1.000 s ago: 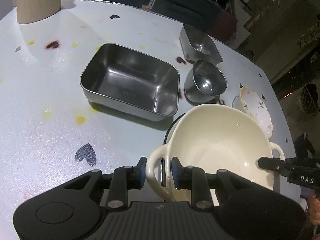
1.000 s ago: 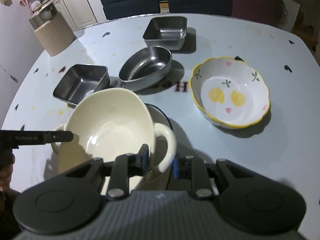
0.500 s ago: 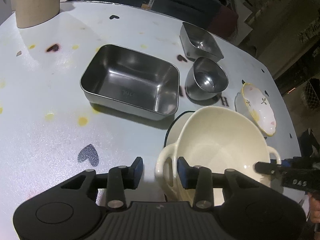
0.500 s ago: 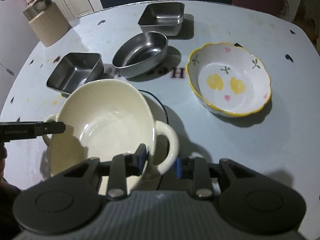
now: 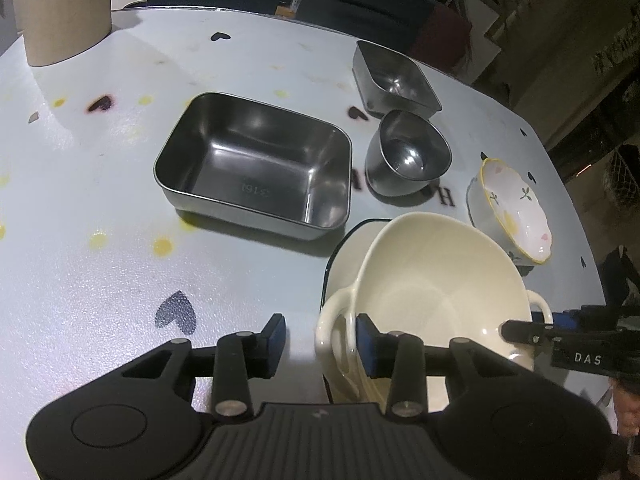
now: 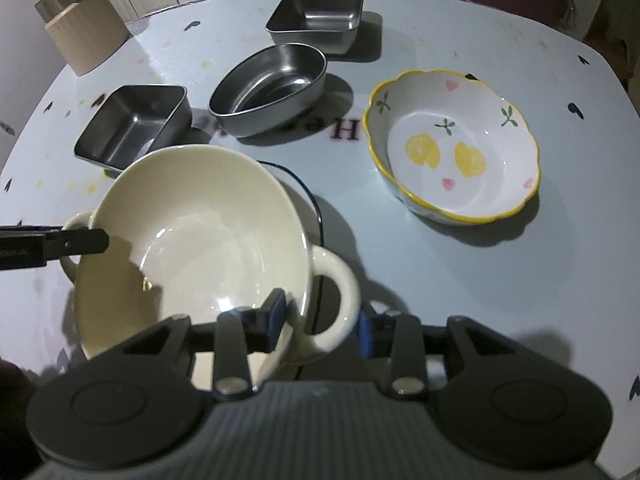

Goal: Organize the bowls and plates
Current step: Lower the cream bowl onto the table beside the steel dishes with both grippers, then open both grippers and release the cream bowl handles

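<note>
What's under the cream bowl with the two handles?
The cream bowl sits on a plate with a dark rim; only its edge shows. The bowl covers the rest of it.

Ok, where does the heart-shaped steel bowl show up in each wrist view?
Left wrist: heart-shaped steel bowl sits upper right of centre, between the small square steel tray behind it and the cream two-handled bowl in front.
Right wrist: it sits upper centre, left of the yellow-rimmed floral bowl.
Shared landmark: the cream two-handled bowl.
</note>
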Demonstrator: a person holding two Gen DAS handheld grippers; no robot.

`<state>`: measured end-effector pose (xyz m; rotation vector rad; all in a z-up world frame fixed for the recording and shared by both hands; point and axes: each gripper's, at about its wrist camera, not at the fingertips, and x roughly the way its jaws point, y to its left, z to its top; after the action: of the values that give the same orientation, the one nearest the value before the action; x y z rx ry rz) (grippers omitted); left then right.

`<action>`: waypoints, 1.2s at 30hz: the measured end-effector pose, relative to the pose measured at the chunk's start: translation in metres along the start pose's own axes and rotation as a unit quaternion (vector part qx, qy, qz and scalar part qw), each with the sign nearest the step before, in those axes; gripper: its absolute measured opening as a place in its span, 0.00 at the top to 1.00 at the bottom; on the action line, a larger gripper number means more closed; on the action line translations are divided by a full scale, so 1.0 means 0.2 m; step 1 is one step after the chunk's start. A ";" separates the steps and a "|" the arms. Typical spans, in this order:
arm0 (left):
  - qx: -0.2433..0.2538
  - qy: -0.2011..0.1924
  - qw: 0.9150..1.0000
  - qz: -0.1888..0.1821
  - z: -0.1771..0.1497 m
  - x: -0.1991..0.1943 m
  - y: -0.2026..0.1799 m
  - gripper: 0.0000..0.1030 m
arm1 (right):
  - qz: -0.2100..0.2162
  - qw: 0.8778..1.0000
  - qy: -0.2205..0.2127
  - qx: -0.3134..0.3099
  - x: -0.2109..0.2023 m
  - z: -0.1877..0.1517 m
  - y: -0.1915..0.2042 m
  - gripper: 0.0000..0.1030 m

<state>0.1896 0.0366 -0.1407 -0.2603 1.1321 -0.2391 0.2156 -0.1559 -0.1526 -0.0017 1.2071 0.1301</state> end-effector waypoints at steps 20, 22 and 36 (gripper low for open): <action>0.015 0.015 1.000 0.020 0.00 -0.01 0.00 0.49 | 0.009 1.000 -0.008 0.012 0.02 0.00 -0.04 0.44; 0.019 0.015 0.999 0.024 0.00 -0.01 0.01 0.45 | 0.009 1.000 -0.008 0.013 0.02 0.00 -0.03 0.44; 0.018 0.027 0.998 0.049 0.01 0.00 0.01 0.22 | 0.014 0.999 -0.019 0.034 0.04 -0.02 -0.09 0.27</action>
<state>0.1919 0.0389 -0.1412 -0.1666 1.1887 -0.1796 0.2160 -0.1731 -0.1622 0.0762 1.1738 0.1130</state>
